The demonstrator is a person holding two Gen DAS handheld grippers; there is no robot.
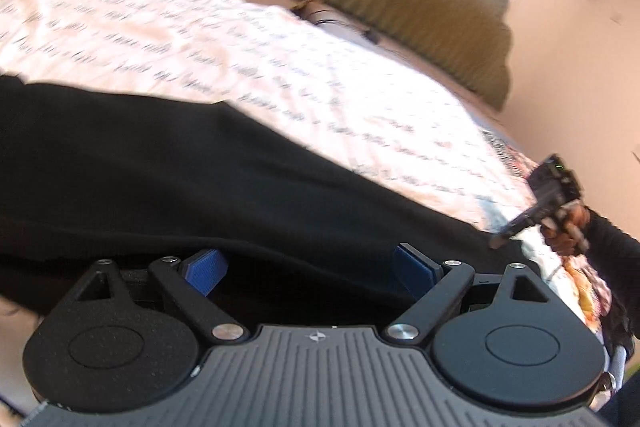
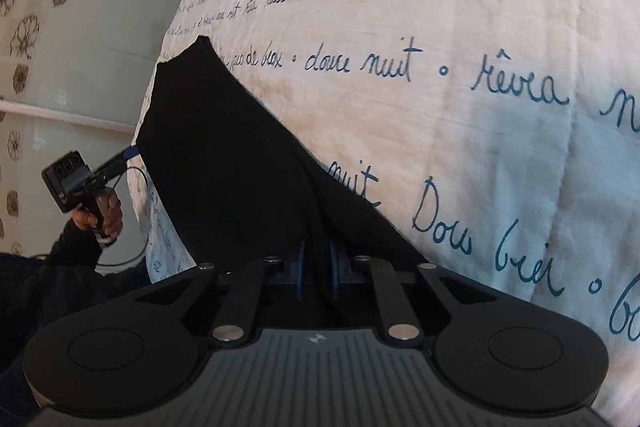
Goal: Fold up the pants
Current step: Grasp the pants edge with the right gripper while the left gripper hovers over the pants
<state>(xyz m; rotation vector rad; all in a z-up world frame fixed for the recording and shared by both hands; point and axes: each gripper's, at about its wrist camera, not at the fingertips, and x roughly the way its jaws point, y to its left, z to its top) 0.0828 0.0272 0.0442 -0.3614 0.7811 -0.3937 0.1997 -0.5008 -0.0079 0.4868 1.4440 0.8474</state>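
Right gripper (image 2: 317,267) pinching black pants (image 2: 224,155), left gripper (image 1: 308,267) spread over them

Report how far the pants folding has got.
Done: the pants lie spread on the bedspread. In hand: the right gripper is shut on their edge, while the left gripper stands open at the fabric without gripping. Left: no completed fold shows yet.

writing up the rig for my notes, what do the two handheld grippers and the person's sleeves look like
Both handheld grippers, left and right, are matte black plastic with blue ribbed pads, silver pivot screws, round side discs and a grey ridged body bearing a small star emblem. A thin black cable loops beside the left grip. The knit sleeve is black.
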